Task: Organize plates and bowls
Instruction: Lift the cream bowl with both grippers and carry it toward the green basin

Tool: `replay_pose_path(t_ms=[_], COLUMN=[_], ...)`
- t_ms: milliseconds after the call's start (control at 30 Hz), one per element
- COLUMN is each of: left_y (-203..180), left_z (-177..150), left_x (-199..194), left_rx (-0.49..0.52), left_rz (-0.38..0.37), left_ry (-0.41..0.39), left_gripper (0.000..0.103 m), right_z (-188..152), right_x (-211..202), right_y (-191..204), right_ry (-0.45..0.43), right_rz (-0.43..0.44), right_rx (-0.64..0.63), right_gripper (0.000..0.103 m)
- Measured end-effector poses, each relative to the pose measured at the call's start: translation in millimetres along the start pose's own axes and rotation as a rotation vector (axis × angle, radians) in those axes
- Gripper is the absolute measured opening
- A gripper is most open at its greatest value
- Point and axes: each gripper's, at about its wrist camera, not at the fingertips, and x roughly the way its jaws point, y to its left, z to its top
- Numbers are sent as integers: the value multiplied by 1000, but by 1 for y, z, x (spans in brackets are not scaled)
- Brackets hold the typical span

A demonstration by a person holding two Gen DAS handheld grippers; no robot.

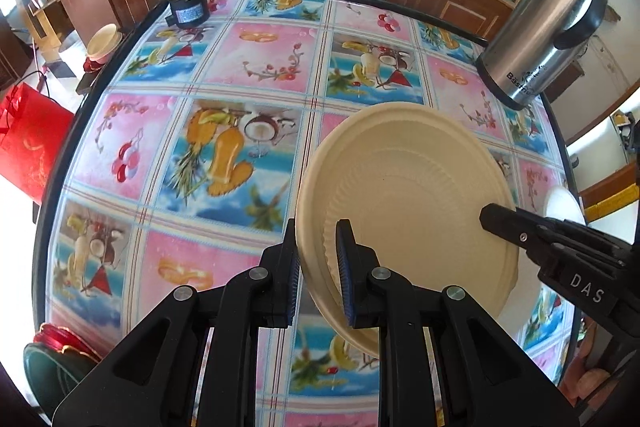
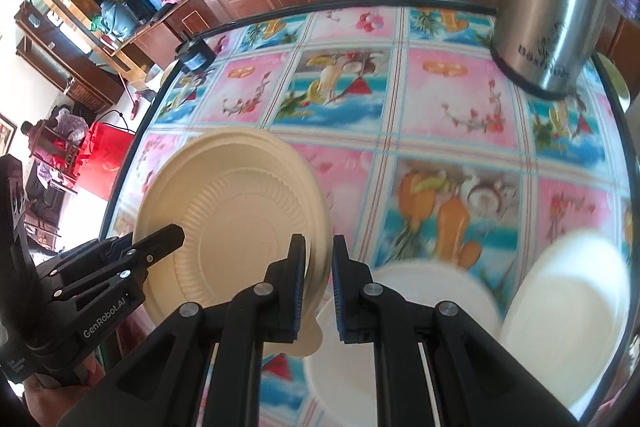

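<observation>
A black motor (image 1: 188, 9) sits at the table's (image 1: 248, 75) far left corner. Near the middle, a beige plate (image 1: 404, 203) is lifted and tilted above the fruit-patterned tablecloth (image 1: 224, 163). The left gripper (image 1: 318, 267) has its fingers astride the plate's left rim, narrow, pinching it. The right gripper (image 2: 318, 287) likewise straddles the plate's right rim, fingers narrowly spaced; whether it clamps fully I cannot tell. To the near right lie a white plate (image 2: 400, 367) and a white bowl (image 2: 572, 311). A steel kettle (image 1: 544, 35) stands at the far right.
</observation>
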Motion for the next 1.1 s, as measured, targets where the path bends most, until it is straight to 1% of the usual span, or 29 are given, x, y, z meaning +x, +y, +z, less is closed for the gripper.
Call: replay_pose_path(t_ms=[100,300,367,467,567,700,833,1100], left_y=[5,10,12,15,21,35,50,90], left_z=[-11,-38,-47,-65,-81,-99,-115,-136], left_x=[-10,-32,-38,-50,-64,-84,-97,-115], left_rx=[10,41,47,66,63,53,58,15], left_rz=[1,-2,-10,1,-10,-20,-4,20], left_ry=[-6,-23,-21,-32,-37,-54,-62,-71], left_gripper=[17,17,17,17,17,17,17,17], right_z=[-14,-44,-54,-65,-78,-96,-112,-130], right_x=[-3,-22,-31,-42,-55,-65,-68,-62], right_y=[5,18,24,33,47,66,83,125], right_ry=[3,-13,-21,-32,-44,-52,-40,-27], right_rz=[14,22,18,18,5,-4,8,27], right_rx=[18,43,46,47,33,16,6,-38], right_gripper=[12,13,13,13,13,15,14,14])
